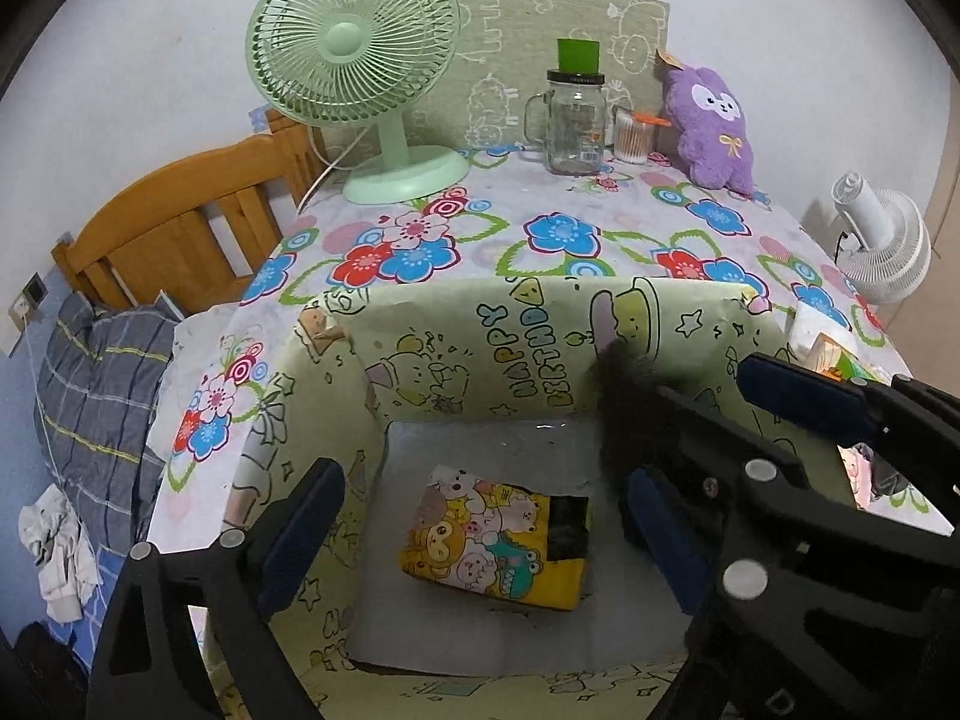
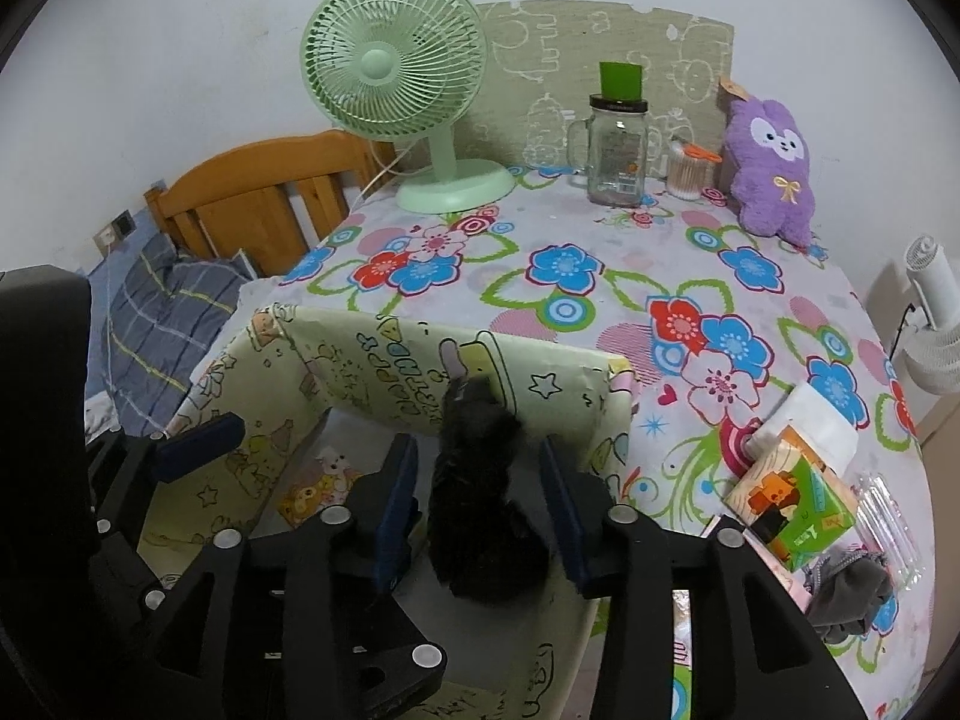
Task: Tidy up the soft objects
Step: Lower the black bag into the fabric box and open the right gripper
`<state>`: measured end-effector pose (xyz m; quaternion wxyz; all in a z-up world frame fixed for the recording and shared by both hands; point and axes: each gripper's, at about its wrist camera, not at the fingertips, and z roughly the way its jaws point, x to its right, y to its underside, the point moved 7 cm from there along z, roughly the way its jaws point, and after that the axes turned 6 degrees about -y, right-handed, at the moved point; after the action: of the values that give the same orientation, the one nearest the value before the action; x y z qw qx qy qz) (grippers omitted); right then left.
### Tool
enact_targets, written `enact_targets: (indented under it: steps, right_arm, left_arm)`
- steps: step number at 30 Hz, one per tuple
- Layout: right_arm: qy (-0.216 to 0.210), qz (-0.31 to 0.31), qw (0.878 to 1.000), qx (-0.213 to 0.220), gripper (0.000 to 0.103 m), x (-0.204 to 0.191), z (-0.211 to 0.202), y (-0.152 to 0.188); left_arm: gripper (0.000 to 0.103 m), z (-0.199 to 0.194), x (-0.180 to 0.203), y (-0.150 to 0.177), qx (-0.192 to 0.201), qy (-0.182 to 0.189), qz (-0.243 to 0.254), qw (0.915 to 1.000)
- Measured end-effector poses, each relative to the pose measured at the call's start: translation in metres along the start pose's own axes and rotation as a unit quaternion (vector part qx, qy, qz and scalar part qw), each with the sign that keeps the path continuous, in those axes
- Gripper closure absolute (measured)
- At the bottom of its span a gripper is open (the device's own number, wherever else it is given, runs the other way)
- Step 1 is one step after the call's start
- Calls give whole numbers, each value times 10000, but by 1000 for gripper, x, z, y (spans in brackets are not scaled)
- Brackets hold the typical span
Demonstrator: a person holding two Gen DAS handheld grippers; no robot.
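Your right gripper (image 2: 477, 510) stands parted around the black furry toy (image 2: 480, 516), pads clear, over the paper-lined box (image 2: 558, 384). Let it fall beside the cartoon pack (image 1: 498, 546); your left gripper (image 1: 474, 534) gapes empty.

Floral table (image 1: 528, 204) bears fan (image 1: 360, 78), box (image 1: 540, 330)

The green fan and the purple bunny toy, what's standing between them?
A glass jar with a green cap, then a small tub of cotton swabs. Both wrist views show them between the fan and the purple plush.
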<state>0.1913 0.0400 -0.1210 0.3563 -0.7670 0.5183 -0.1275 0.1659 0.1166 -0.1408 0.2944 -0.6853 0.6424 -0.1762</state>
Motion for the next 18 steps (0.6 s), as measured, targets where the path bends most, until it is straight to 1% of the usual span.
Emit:
enact_targets:
  steps: [2, 3, 6, 8, 9, 11, 16, 18]
  right_arm:
    - [11, -30, 10000, 27, 50, -2, -2, -1]
    - [56, -38, 10000, 51, 42, -1, -4, -1]
    - [21, -63, 9999, 151, 35, -1, -11, -2]
    - [61, -94, 9997, 221, 32, -1, -17, -3]
    - [109, -97, 9996, 251, 27, -1, -19, -4]
    - [190, -99, 9992, 344, 21, 2, -25, -5]
    - [251, -126, 9985, 467, 18, 4, -40, -7]
    - [292, -132, 9981, 521, 14, 6, -46, -7]
  left_arm:
    - [5, -3, -1, 0, 14, 6, -19, 10000]
    - [5, -5, -1, 0, 24, 15, -28, 10000]
    - [5, -12, -1, -1, 83, 41, -38, 9999]
    - [5, -17, 0, -2, 140, 44, -17, 9999]
    - [5, -19, 1, -3, 168, 47, -12, 9998]
    - [5, -25, 3, -4, 219, 49, 9, 9997]
    - [4, -37, 8, -6, 325, 92, 21, 9994]
    - [3, -41, 9, -6, 364, 109, 26, 9993]
